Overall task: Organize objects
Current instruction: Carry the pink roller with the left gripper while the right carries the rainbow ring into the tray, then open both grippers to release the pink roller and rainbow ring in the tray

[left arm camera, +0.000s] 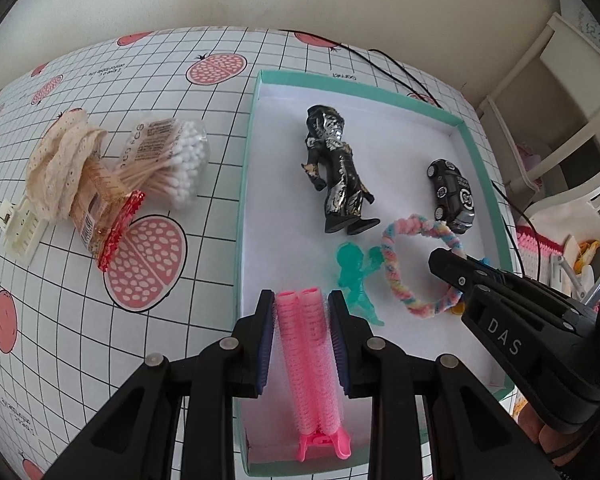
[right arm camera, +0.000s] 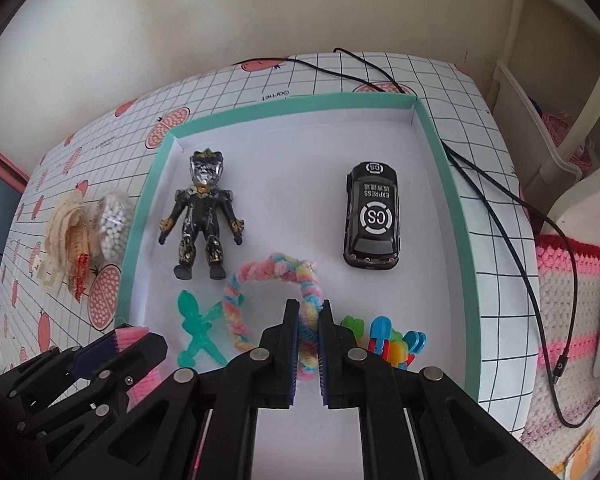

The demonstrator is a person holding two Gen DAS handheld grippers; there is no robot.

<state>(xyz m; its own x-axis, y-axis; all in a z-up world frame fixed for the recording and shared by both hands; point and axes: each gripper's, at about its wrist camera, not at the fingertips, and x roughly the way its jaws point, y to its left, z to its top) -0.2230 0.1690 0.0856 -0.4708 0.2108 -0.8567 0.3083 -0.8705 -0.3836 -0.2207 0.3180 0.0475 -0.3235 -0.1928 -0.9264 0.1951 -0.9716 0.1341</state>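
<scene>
My left gripper [left arm camera: 301,296] is shut on a pink hair roller clip [left arm camera: 308,352], held lengthwise over the near left part of the teal-rimmed white box [left arm camera: 246,168]. My right gripper [right arm camera: 309,306] is shut on the near side of a pastel fuzzy ring [right arm camera: 260,270] that lies in the box [right arm camera: 448,184]. Inside the box are also a black and gold figure [right arm camera: 204,208], a black toy car [right arm camera: 374,216], a teal translucent figure [right arm camera: 196,328] and some coloured clips [right arm camera: 392,340]. The left gripper [right arm camera: 128,334] shows at the lower left of the right wrist view.
Left of the box on the grid-patterned tablecloth lie a bag of cotton swabs [left arm camera: 172,160], a bundle of cream lace [left arm camera: 60,164], a red-edged packet [left arm camera: 116,232] and a cream plastic piece [left arm camera: 20,228]. A black cable [right arm camera: 500,208] runs past the box's right side. Shelving stands at the right.
</scene>
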